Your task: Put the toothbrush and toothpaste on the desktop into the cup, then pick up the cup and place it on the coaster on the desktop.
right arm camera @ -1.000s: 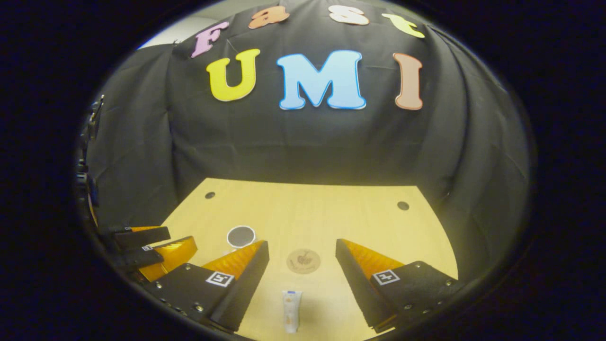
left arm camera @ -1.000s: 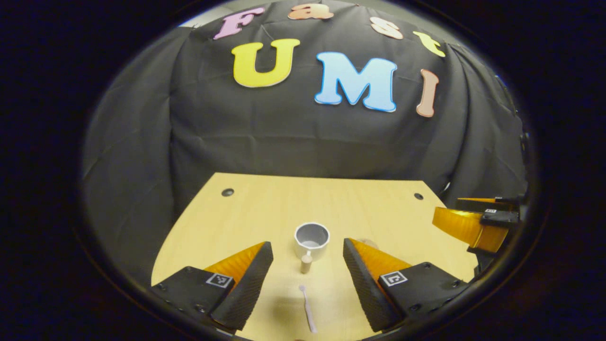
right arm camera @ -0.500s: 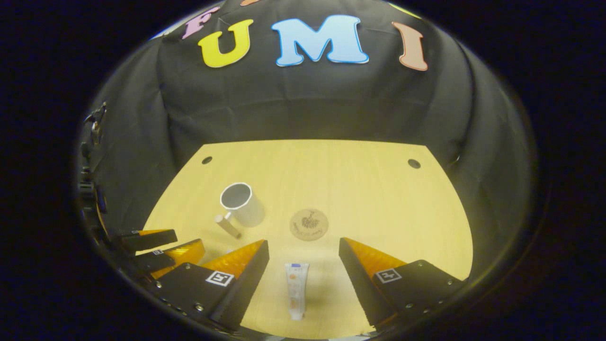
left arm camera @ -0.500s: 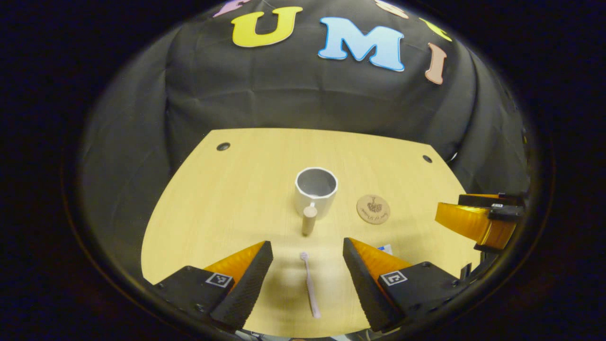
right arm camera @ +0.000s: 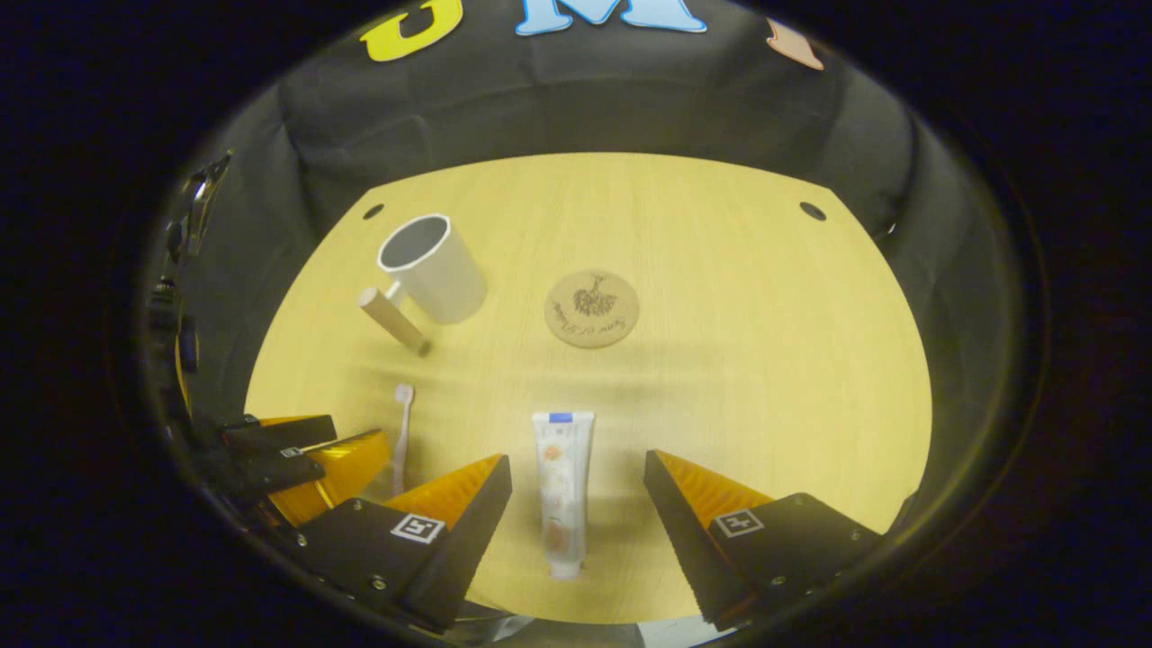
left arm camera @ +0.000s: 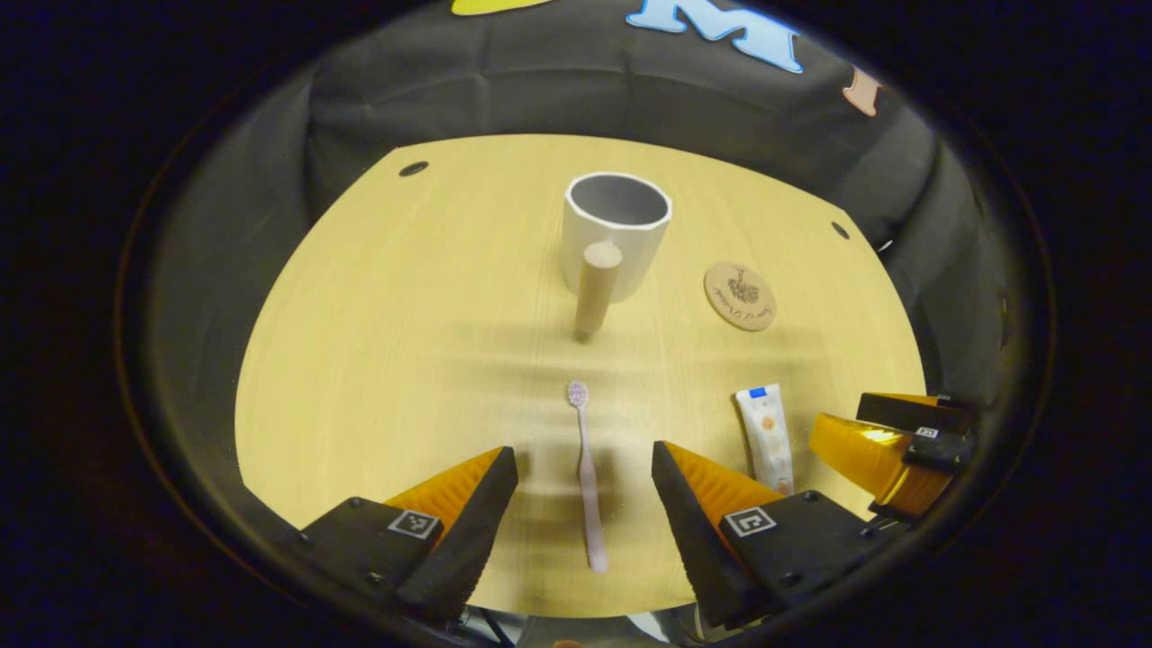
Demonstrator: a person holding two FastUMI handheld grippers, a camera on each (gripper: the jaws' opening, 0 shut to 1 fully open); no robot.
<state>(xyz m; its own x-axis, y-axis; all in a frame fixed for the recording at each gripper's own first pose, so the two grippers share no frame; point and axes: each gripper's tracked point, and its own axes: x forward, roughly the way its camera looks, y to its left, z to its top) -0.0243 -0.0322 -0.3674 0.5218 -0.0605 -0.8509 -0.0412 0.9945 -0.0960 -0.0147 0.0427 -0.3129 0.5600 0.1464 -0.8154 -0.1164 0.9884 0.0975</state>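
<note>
The left gripper (left arm camera: 585, 468) hangs with its jaws spread wide and holding nothing, the toothbrush (left arm camera: 585, 477) lying flat on the table (left arm camera: 378, 342) between its fingers, bristle end pointing toward the far edge. The right gripper (right arm camera: 578, 477) is likewise wide and unloaded – the toothpaste (right arm camera: 562, 490) lies between its fingers near the table's front edge, just right of the toothbrush. Farther in, toward the middle of the table, stands the cup (left arm camera: 616, 232), upright, its wooden handle (left arm camera: 594, 288) facing the front edge; the coaster (left arm camera: 740, 295) lies just to its right, apart from it
</note>
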